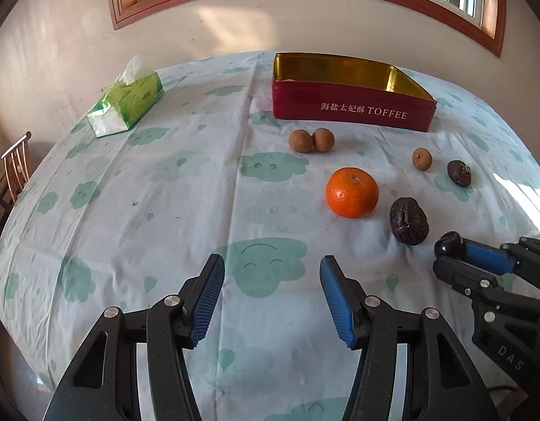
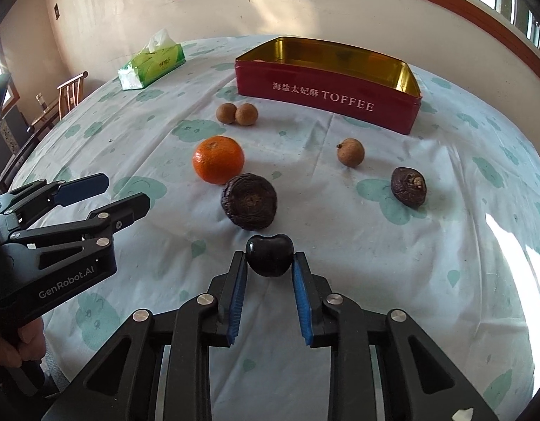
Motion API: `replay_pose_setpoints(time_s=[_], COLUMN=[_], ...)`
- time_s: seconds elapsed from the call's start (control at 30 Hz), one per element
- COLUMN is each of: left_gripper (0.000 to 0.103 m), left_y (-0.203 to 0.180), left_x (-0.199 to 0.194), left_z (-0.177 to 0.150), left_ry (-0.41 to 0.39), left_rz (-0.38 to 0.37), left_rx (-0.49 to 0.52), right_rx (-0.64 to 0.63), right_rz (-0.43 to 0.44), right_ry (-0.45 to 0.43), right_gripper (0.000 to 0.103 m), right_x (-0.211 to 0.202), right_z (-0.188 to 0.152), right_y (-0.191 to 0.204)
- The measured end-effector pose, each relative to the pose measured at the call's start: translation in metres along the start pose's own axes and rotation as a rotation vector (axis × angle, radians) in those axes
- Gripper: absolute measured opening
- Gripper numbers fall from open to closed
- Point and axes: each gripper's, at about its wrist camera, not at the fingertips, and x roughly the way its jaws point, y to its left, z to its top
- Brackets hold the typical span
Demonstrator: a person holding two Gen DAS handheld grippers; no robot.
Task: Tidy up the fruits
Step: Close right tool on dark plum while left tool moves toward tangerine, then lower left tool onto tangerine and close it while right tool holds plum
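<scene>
1. Right gripper (image 2: 269, 263), black-framed with blue ribbed pads, sits nearest in its own wrist view; its two pads are pressed against the sides of a small, glossy, dark cherry-like fruit (image 2: 269, 254), which shows between the fingertips just above the pale cloud-printed tablecloth (image 2: 392, 280).
2. Left gripper (image 1: 272, 293), of the same build, hovers over bare cloth to the left with its jaws apart and nothing between them; a hand (image 2: 22, 342) grips its handle at the left edge of the right wrist view.
3. Just beyond the held fruit lies a large, wrinkled, dark brown round fruit (image 2: 249, 200), resting on the cloth.
4. Touching or nearly touching it on its far left side is a bright orange mandarin (image 2: 218, 159).
5. To the right, well apart from these, lies a smaller wrinkled dark brown fruit (image 2: 408, 186); farther back, between it and the mandarin, sits a single tan round longan (image 2: 350, 152).
6. Farther still, on the left, two tan longans (image 2: 236, 113) rest side by side, touching.
7. Behind all the fruit stands an open rectangular red tin marked TOFFEE (image 2: 340, 100), gold inside; its contents are mostly hidden by the near wall.
8. At the far left lies a green tissue pack (image 2: 152, 66) with a white tissue protruding.
</scene>
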Motion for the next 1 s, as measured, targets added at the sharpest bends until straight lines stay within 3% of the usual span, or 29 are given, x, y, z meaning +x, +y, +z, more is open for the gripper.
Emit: replay_pose_setpoints(time_s=[0.57, 1.0], left_gripper=[0.058, 0.058], left_y=[-0.025, -0.04], left_x=[0.025, 0.045], left_z=[0.02, 0.044], left_ry=[-0.002, -0.012], left_rz=[-0.074, -0.105], left_rx=[0.036, 0.066], right_rx=[0.138, 0.167], right_rz=[-0.071, -0.058], right_ry=[-0.015, -0.016], right_gripper=[0.024, 0.025], right_x=[0.006, 0.014], right_z=[0.012, 0.015], right_y=[-0.066, -0.076])
